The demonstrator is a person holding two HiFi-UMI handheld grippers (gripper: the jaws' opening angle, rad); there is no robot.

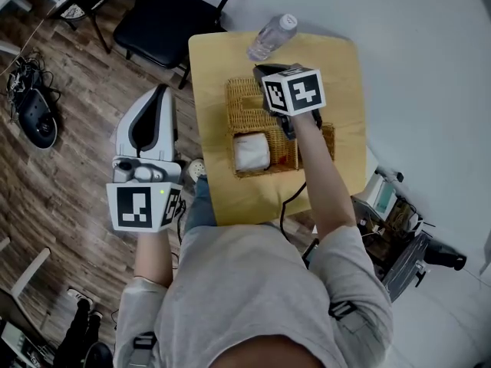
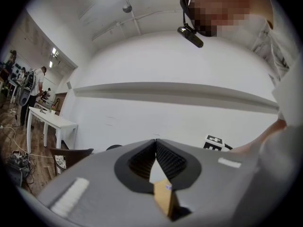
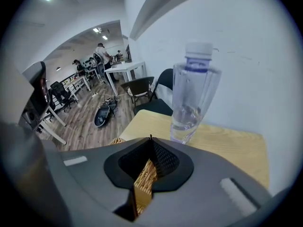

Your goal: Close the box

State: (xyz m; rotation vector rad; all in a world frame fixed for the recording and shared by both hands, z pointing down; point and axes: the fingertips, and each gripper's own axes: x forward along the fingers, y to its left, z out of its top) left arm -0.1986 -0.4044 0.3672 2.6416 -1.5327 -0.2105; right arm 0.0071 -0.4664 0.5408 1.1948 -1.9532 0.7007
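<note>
Wicker box [image 1: 276, 162], rectangular and tan, sits open at the middle of the small pale wooden table [image 1: 230, 198], with a white bundle [image 1: 252, 152] inside. The right gripper [image 3: 150, 141] has its jaws pinched on the wicker lid [image 3: 144, 174]. A clear plastic bottle [image 3: 194, 93] stands just beyond. The left gripper [image 2: 155, 141] is off the table's left side, jaws together and empty.

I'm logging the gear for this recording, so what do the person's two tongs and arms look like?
The left tongs have a white-and-grey shell; the right tongs look black. Both have grey jaws with black ribbed pads. The left cube and right cube are white with black square markers. A black cable trails along the right forearm. The person wears a light grey short-sleeved top.
</note>
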